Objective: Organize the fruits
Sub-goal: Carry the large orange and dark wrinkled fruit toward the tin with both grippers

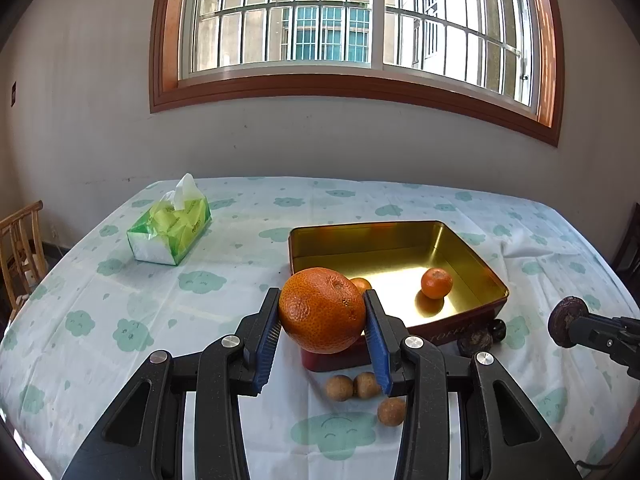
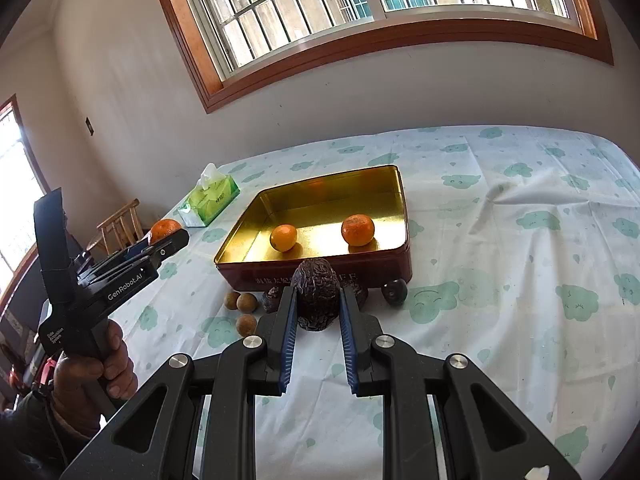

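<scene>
My left gripper is shut on a large orange and holds it above the near left corner of the gold tin tray. Two small oranges lie in the tray: one at the right, one at the left. My right gripper is shut on a dark wrinkled fruit, held above the cloth in front of the tray. In the right wrist view the left gripper shows at the left with its orange.
Three small brown round fruits and some dark fruits lie on the cloth by the tray's near wall. A green tissue pack sits at the far left. A wooden chair stands beyond the table's left edge.
</scene>
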Available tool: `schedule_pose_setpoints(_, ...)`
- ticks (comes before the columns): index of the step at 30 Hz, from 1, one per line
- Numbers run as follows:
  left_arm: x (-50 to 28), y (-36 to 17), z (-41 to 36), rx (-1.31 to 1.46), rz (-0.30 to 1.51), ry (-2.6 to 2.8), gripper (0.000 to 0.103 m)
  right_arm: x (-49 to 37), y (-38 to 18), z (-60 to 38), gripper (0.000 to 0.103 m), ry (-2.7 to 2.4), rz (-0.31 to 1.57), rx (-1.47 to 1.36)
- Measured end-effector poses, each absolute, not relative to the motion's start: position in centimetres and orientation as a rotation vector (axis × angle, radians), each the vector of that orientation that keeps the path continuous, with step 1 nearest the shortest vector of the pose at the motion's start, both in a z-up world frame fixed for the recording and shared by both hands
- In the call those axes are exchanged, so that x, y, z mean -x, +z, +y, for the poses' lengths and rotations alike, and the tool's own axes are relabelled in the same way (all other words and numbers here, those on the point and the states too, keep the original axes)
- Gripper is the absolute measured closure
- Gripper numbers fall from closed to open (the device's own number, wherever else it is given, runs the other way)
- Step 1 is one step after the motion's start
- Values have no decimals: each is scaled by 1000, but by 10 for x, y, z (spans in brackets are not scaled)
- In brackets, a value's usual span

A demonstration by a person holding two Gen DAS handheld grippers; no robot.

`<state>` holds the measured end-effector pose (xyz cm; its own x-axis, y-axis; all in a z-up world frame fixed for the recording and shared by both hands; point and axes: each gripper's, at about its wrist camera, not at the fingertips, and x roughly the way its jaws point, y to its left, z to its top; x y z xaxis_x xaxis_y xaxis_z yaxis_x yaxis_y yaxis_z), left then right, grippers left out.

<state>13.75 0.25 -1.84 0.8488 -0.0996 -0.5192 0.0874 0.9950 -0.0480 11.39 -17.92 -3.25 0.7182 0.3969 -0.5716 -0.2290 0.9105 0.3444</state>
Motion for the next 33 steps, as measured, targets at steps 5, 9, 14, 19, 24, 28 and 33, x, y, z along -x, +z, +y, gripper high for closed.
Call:
schedule_pose_setpoints(5, -143, -19, -1, 17, 553, -99, 62, -121, -30, -178, 85, 357, 685, -257)
schedule_pose_setpoints(9, -147, -19, -3, 9, 556, -101, 62, -127, -28, -177, 85, 366, 680, -254)
schedule_pose_setpoints(14, -153, -21, -6, 7, 563, -101, 62, -134, -27, -174, 85, 379, 677, -250)
schedule_pose_setpoints(19, -160, -22, -9, -2, 568, -102, 62, -140, -28, -174, 84, 382, 676, -253)
schedule_pose_setpoints(24, -166, -23, -13, -9, 571, -106, 62, -145, -29, -172, 84, 389, 675, -255)
schedule_pose_setpoints(28, -170, -25, -14, -9, 578, -107, 62, -150, -29, -170, 84, 396, 674, -257)
schedule_pose_setpoints(33, -177, -29, -15, -10, 587, -107, 62, -156, -28, -166, 84, 408, 673, -255)
